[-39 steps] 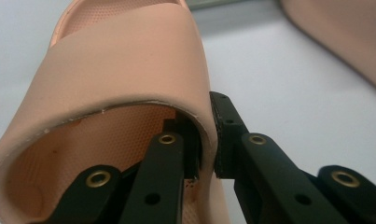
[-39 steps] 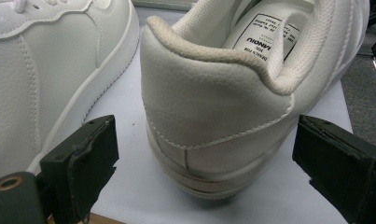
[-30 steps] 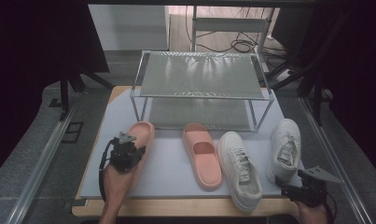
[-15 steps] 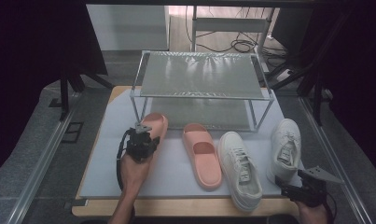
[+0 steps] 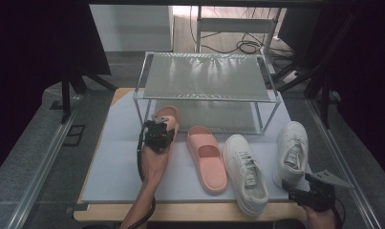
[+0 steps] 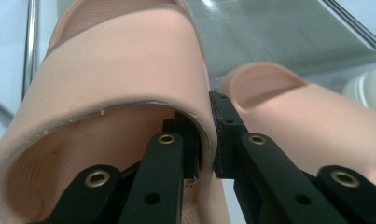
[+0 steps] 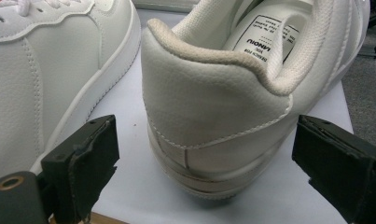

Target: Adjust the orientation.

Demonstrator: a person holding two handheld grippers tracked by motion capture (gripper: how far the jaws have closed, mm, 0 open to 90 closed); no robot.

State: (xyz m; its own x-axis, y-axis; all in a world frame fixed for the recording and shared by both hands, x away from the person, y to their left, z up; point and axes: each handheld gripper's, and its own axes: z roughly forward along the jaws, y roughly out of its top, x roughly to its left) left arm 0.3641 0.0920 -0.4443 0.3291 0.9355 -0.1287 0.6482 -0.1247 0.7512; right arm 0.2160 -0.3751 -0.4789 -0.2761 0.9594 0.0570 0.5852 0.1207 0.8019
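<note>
Pink slipper (image 5: 168, 117) heel hidden | left hand-held gripper (image 5: 157, 136) clamps its strap | right hand-held gripper (image 5: 310, 196) wide

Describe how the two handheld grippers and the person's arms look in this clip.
Both grippers are black. The left gripper has flat perforated jaw arms with brass-ringed holes and dark textured pads; a black cable loops from it along the bare, sleeveless forearm. The right gripper has blocky black pads, and in the high view a grey three-cornered plate on top.
</note>
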